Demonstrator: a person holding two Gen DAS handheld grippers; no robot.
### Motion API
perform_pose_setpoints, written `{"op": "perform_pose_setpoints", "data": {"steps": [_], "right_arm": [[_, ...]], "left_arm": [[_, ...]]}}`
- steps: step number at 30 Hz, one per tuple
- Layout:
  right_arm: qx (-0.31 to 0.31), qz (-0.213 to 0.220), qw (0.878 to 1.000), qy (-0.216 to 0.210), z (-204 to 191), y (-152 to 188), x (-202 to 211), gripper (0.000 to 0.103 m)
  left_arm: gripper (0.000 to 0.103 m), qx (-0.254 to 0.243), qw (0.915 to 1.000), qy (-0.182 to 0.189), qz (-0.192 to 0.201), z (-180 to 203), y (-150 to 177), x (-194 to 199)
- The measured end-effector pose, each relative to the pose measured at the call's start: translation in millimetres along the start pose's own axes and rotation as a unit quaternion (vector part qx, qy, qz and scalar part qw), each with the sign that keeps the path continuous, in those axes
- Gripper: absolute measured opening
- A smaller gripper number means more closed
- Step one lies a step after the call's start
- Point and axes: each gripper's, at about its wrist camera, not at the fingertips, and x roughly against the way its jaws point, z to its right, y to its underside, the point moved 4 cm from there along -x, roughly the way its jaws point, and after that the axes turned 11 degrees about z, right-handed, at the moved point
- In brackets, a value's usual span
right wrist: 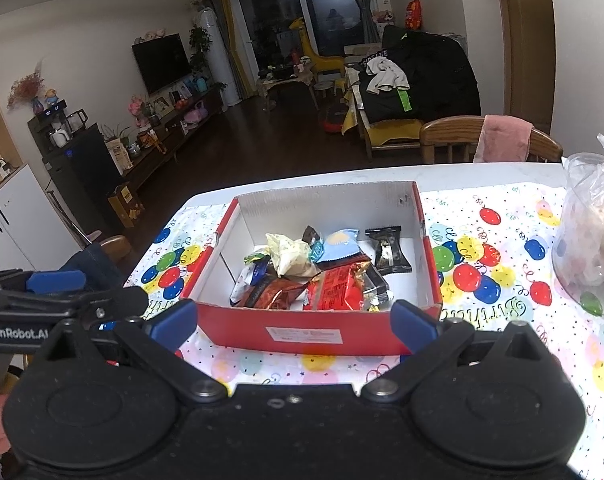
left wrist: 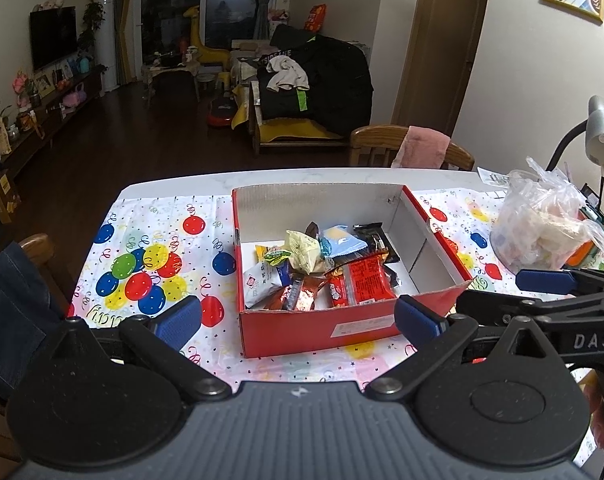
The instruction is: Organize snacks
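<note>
A red cardboard box [left wrist: 302, 332] [right wrist: 302, 338] with white inner walls stands on the balloon-print tablecloth. Inside lies a pile of wrapped snacks [left wrist: 322, 264] [right wrist: 314, 272]: a red packet [left wrist: 368, 282] [right wrist: 338, 290], a pale yellow one [left wrist: 302, 250], a blue one [right wrist: 338, 246] and a black one [right wrist: 390, 254]. My left gripper [left wrist: 298, 322] hangs open just in front of the box's near wall, nothing between its blue pads. My right gripper [right wrist: 294, 326] is open too, facing the same wall. Each gripper shows at the edge of the other's view.
A clear plastic bag of snacks [left wrist: 542, 228] [right wrist: 590, 248] sits on the table to the right of the box. A grey desk lamp [left wrist: 600, 132] stands behind it. Wooden chairs [left wrist: 406, 146] [right wrist: 462, 140] stand at the far side, another with denim [left wrist: 10, 300] at the left.
</note>
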Motion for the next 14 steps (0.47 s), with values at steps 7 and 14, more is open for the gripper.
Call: {"op": "perform_pose_setpoints", "data": {"steps": [7,14], "right_arm": [[-0.001,0.002,1.000,0.006,-7,3,5,0.103],[-0.008,-0.003,1.000,0.019,-11,10,12,0.103]], "left_arm": [[0.103,0.000,1.0000,0.007,-0.003,-5,3,7],[0.103,-0.004,0.9998,0.017,-0.009,-9,9,15]]}}
